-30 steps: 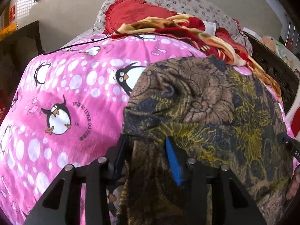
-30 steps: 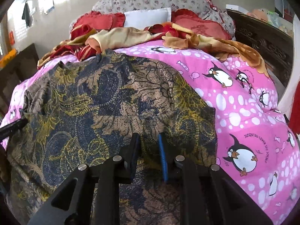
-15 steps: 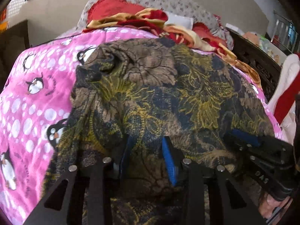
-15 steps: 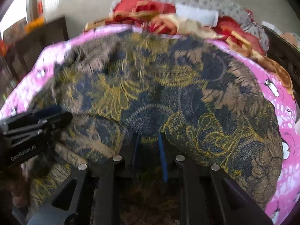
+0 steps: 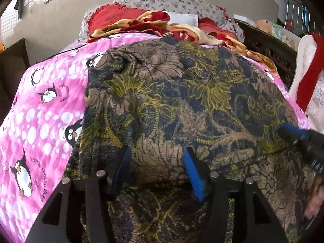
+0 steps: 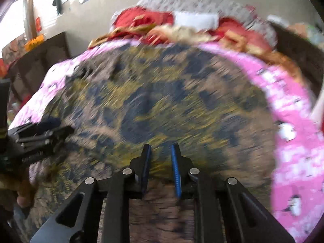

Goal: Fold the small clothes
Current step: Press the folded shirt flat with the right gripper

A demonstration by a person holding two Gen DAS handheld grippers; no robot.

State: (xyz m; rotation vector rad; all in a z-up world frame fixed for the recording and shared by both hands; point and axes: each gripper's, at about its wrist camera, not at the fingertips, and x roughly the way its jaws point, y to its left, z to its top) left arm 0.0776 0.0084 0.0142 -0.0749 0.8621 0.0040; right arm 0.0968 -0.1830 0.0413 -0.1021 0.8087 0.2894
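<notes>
Pink penguin bedding (image 5: 46,93) covers the bed you are working on, and at its far end a heap of red and tan blankets (image 5: 141,24) sits against the floral pillows (image 5: 174,2). On the pink cover lies the task's thing: the dark garment (image 5: 192,93) with its gold and brown leaf print, spread wide from the middle of the bed to the near edge, where both your hands are.

Its folded-over near edge (image 5: 162,162) runs crosswise, straight ahead of both tools, and that is what your next move turns on, in my judgement: the long axis of the fold lies side to side, so each hand works its own end.

Your left gripper (image 5: 158,162) has its jaws opening, well apart, with a hump of the cloth between them but no pad visibly pressing on it. Your right gripper (image 6: 161,162) is clenched on the same edge of the garment, nearly closed, with fabric running between the blue pads.

The left wrist view is sharp and shows the bunched collar area (image 5: 123,58) at the garment's far left corner. The right wrist view is smeared by motion, yet it alone shows the gap between your two tools.
</notes>
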